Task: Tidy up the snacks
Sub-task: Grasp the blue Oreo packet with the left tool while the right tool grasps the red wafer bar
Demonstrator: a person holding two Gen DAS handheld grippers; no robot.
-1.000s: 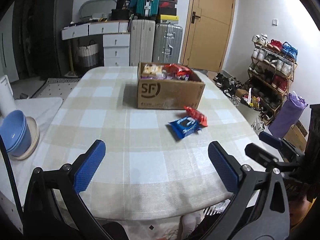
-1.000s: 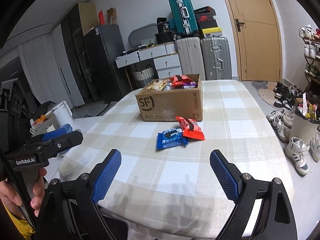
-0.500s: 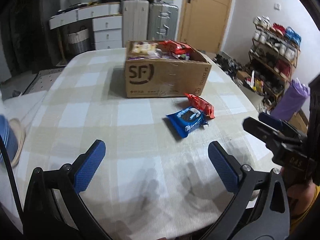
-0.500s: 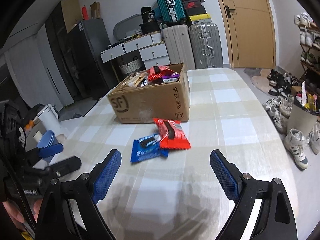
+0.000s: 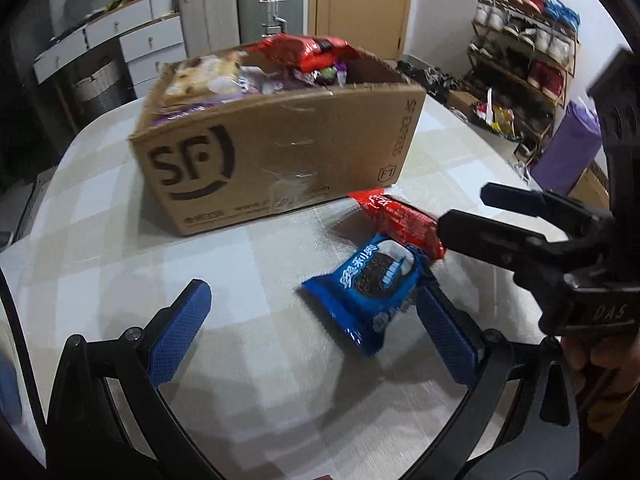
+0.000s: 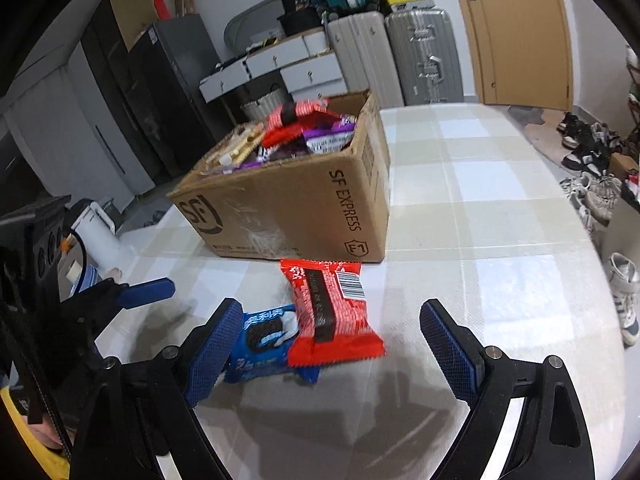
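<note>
Both tongs, left and right, gape apart, empty, above the checked counter; a blue cookie packet lies half under a red wafer packet, near the brown cardboard box.

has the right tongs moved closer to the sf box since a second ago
Yes. The right tongs have come forward and down toward the cardboard box, which looms larger now, and they now frame the red packet in front of it.
</note>
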